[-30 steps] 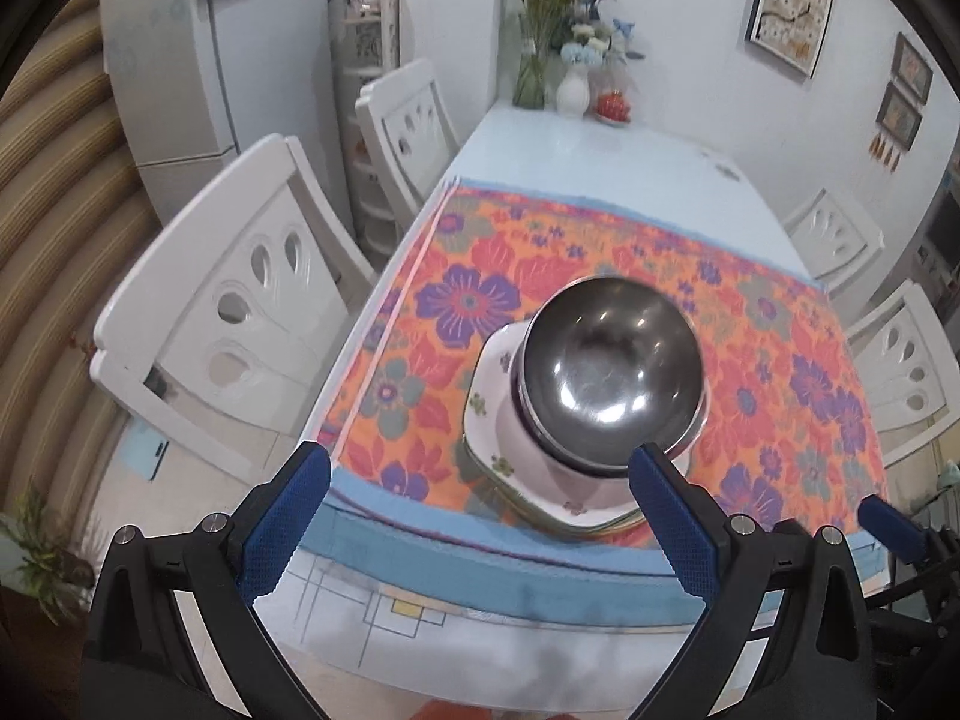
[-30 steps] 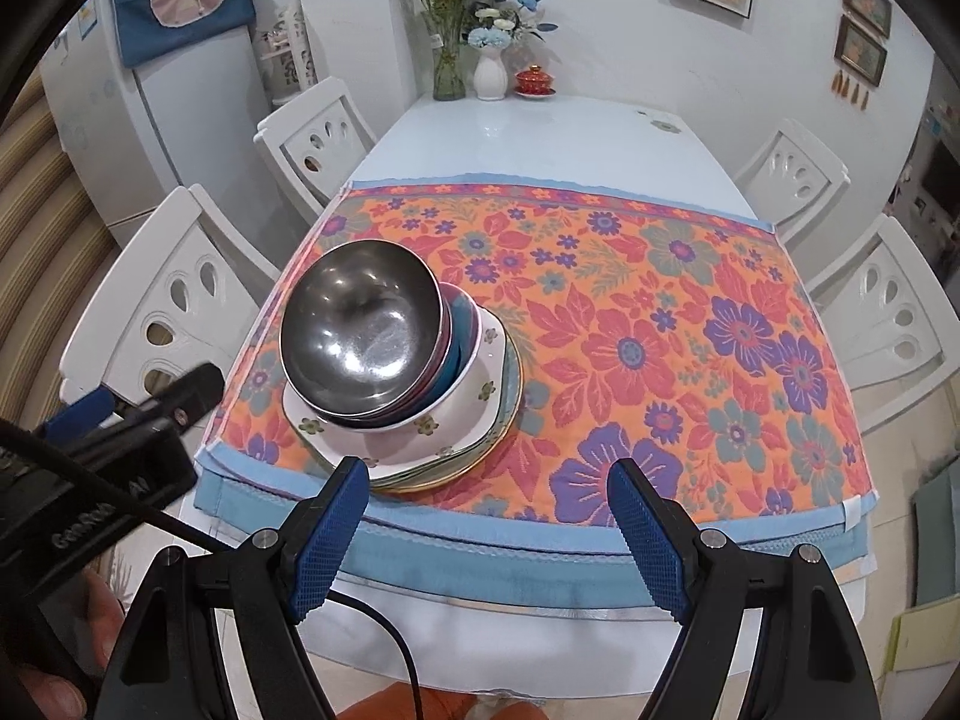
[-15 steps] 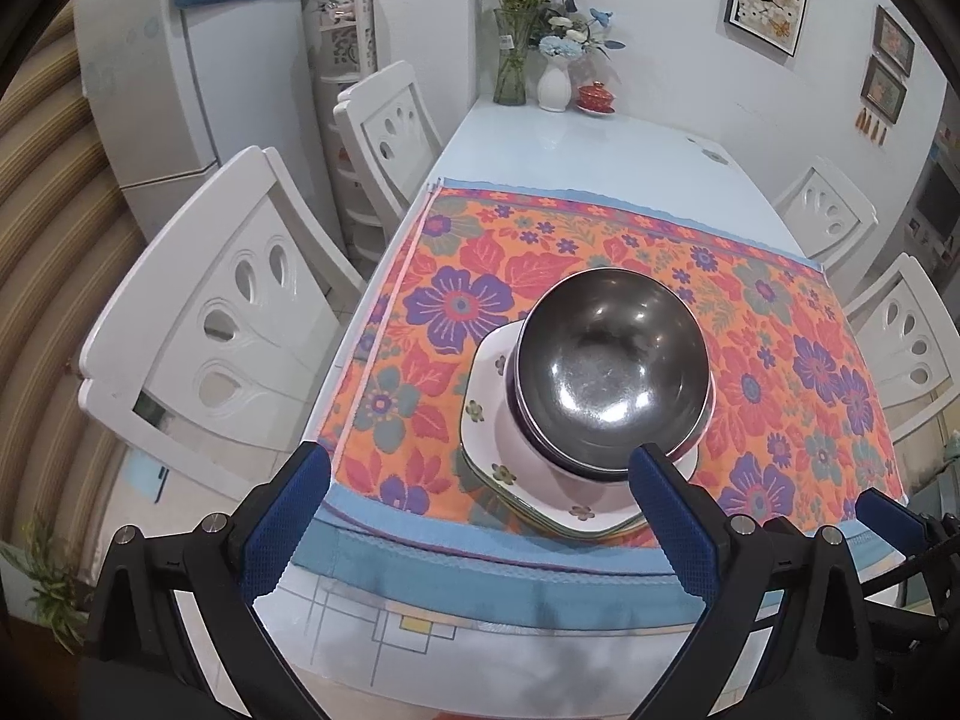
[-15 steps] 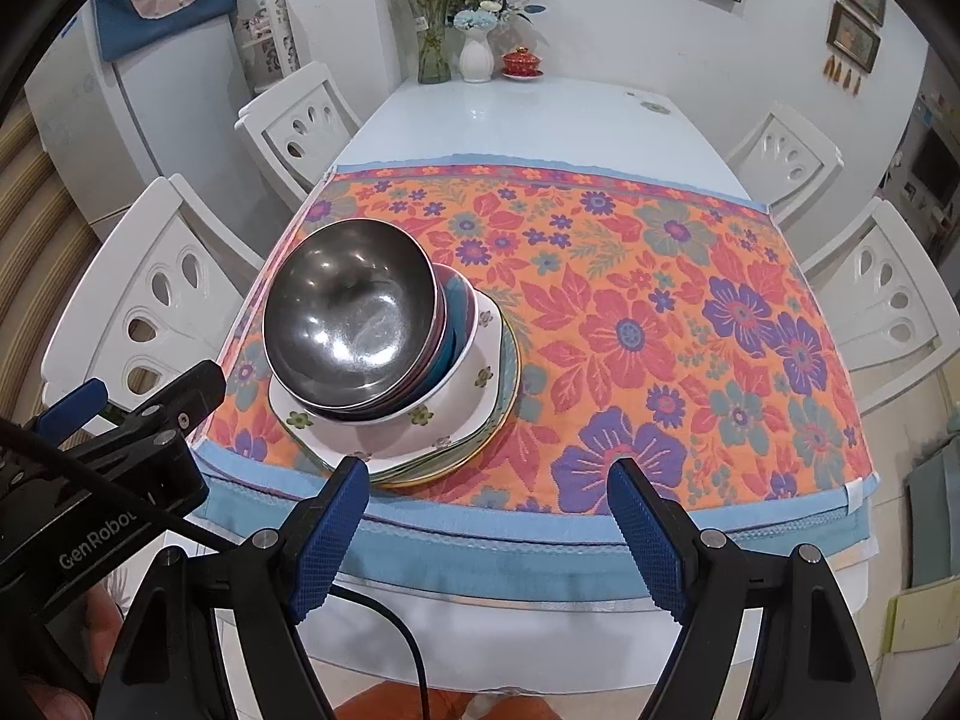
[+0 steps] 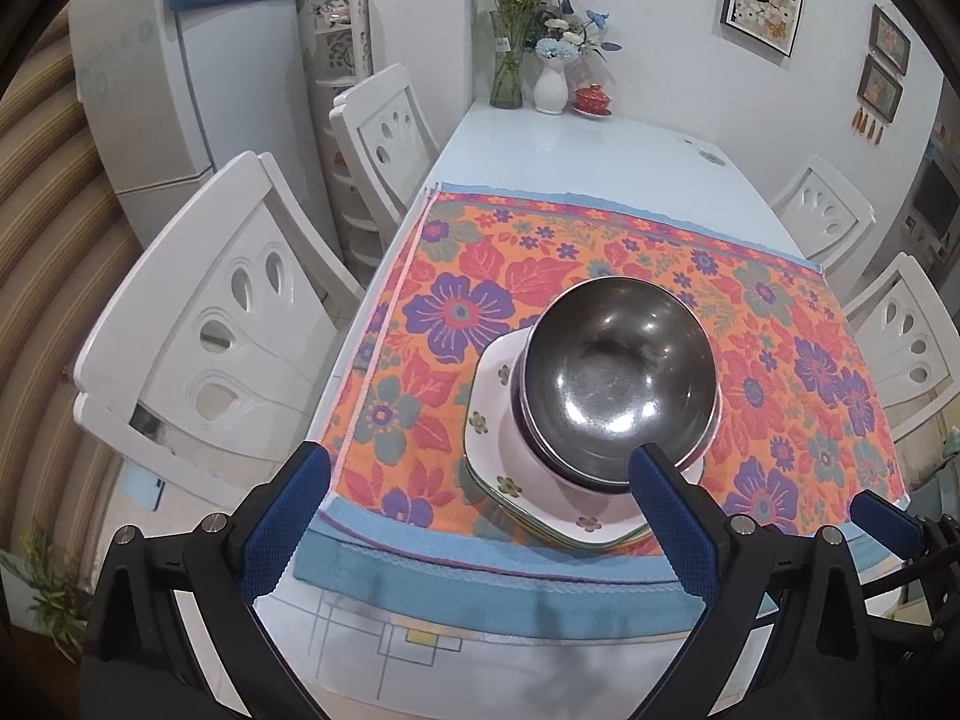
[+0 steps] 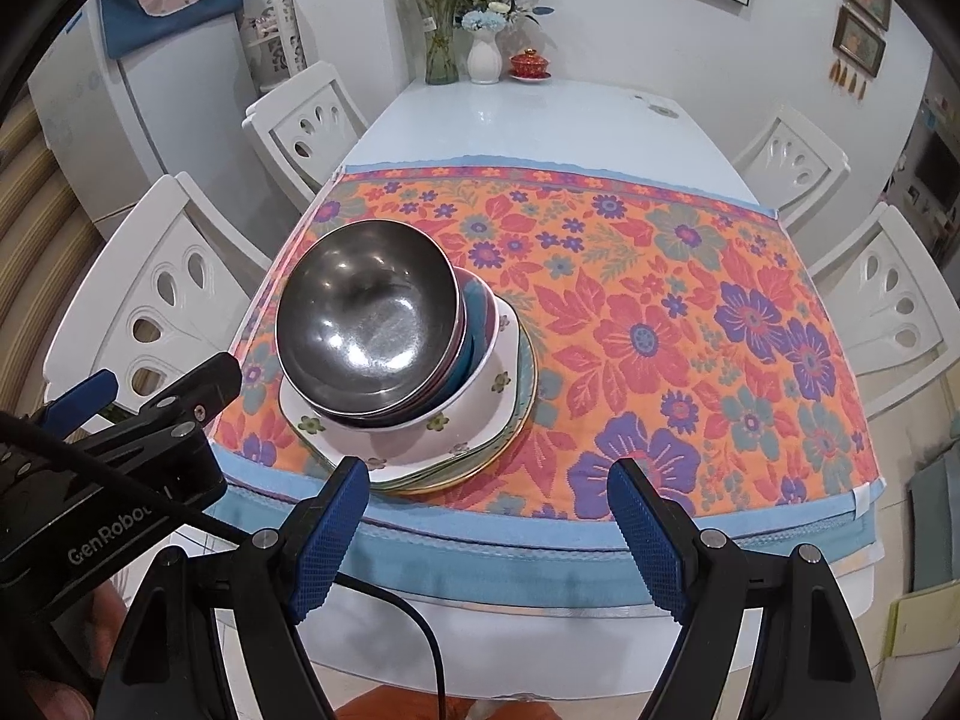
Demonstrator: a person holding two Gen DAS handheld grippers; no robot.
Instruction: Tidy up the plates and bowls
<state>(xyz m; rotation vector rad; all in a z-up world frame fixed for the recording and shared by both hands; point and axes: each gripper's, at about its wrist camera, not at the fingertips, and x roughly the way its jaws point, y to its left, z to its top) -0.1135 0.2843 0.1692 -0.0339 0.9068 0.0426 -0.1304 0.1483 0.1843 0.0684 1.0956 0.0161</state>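
Looking along my left gripper point(image 5: 477, 498), I find its blue fingers point(image 5: 666, 516) spread wide with nothing between them; they hang above the near edge of the counter point(image 5: 588, 150), clear of the crockery. My right gripper point(image 6: 489, 519) is likewise spread wide and empty, its fingers point(image 6: 645, 534) poised over the blue hem of the floral cloth point(image 6: 660, 324), apart from the stack.

Just beyond the left fingers sits the stack. A steel bowl point(image 5: 618, 372) is on top, nested in further bowls point(image 6: 477, 324), one teal inside; their exact number I cannot tell. These rest in a white flower-patterned dish point(image 5: 492, 420), which lies on several flat plates point(image 6: 522, 414) with green and gold rims. The whole stack stands on the near left part of the cloth, close to its front hem.

In the right wrist view, the left gripper's body appears at lower left, beside the stack.

Farther out, white chairs point(image 5: 204, 324) flank the counter. At its far end stand a glass vase point(image 5: 507, 75), a white vase point(image 5: 551, 90) and a small red lidded cup point(image 5: 591, 99). A refrigerator point(image 5: 174, 90) stands behind the chairs.
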